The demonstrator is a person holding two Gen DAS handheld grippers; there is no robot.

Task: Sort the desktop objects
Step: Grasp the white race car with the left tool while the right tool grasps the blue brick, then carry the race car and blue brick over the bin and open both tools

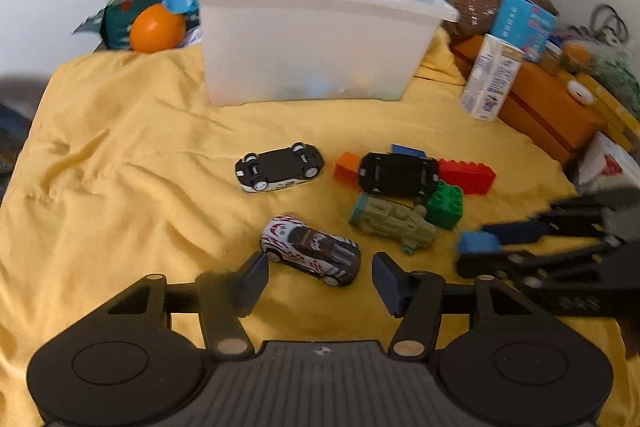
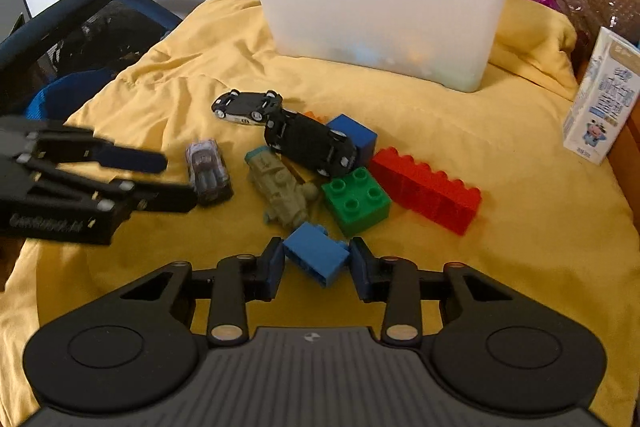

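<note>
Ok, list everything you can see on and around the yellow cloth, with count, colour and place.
bin: 1, translucent white, back centre
toy cars: 3; white-red upright near left gripper, two flipped
tank: 1, olive, middle
bricks: red, green, orange, blue in pile; one small blue brick in right gripper
orange: 1, back left
milk carton: 1, white, right
yellow cloth: 1, underneath
left gripper: open around car
right gripper: shut on brick

Cloth point(image 1: 120, 155): yellow; bin point(image 1: 312, 39): translucent white. Bricks: one red point(image 2: 426, 185), one green point(image 2: 356, 201), two blue point(image 2: 316, 253) point(image 2: 354, 133). Cars: one white with red-black markings point(image 1: 312, 251), one black point(image 2: 310, 143), one olive point(image 2: 282, 193).
</note>
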